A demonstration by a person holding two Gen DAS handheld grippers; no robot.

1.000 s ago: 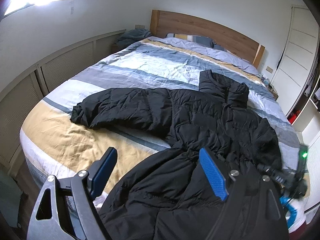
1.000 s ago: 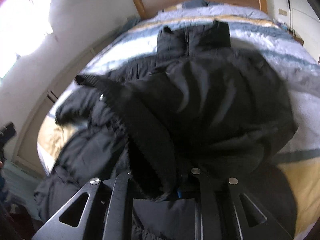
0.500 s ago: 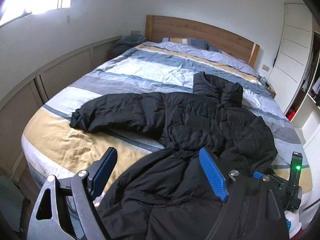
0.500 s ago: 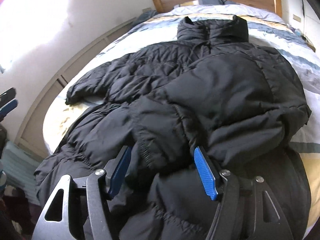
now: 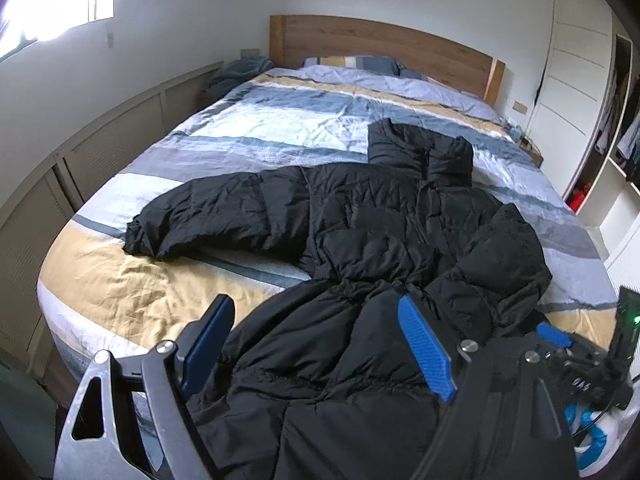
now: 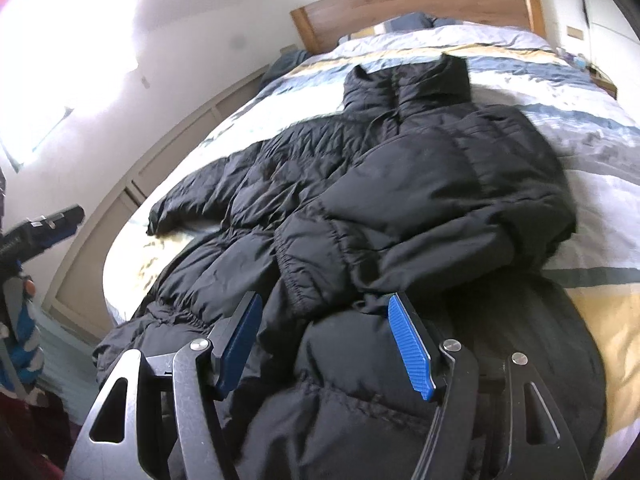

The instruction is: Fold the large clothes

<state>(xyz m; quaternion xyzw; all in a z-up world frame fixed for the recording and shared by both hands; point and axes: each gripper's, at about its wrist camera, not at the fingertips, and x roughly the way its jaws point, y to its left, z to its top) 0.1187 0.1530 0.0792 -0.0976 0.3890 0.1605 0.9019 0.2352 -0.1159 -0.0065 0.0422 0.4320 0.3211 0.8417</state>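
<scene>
A large black puffer jacket (image 5: 384, 232) lies on the striped bed (image 5: 280, 128), collar toward the headboard, hem hanging over the foot edge. Its left sleeve (image 5: 208, 216) stretches out to the left. Its right sleeve (image 6: 420, 208) is folded across the chest, cuff (image 6: 304, 280) near the waist. My left gripper (image 5: 320, 344) is open and empty above the hem. My right gripper (image 6: 324, 340) is open and empty just behind the folded cuff; it also shows at the right edge of the left wrist view (image 5: 576, 360).
A wooden headboard (image 5: 380, 44) and pillows (image 5: 352, 62) are at the far end. Low panelled cabinets (image 5: 100, 144) run along the bed's left side. A white wardrobe (image 5: 576, 80) and open shelves stand to the right. The left gripper shows at the left edge of the right wrist view (image 6: 40, 232).
My right gripper let go of the right sleeve, which now lies folded across the chest, and drew back, open. My left gripper stayed open and pulled back slightly.
</scene>
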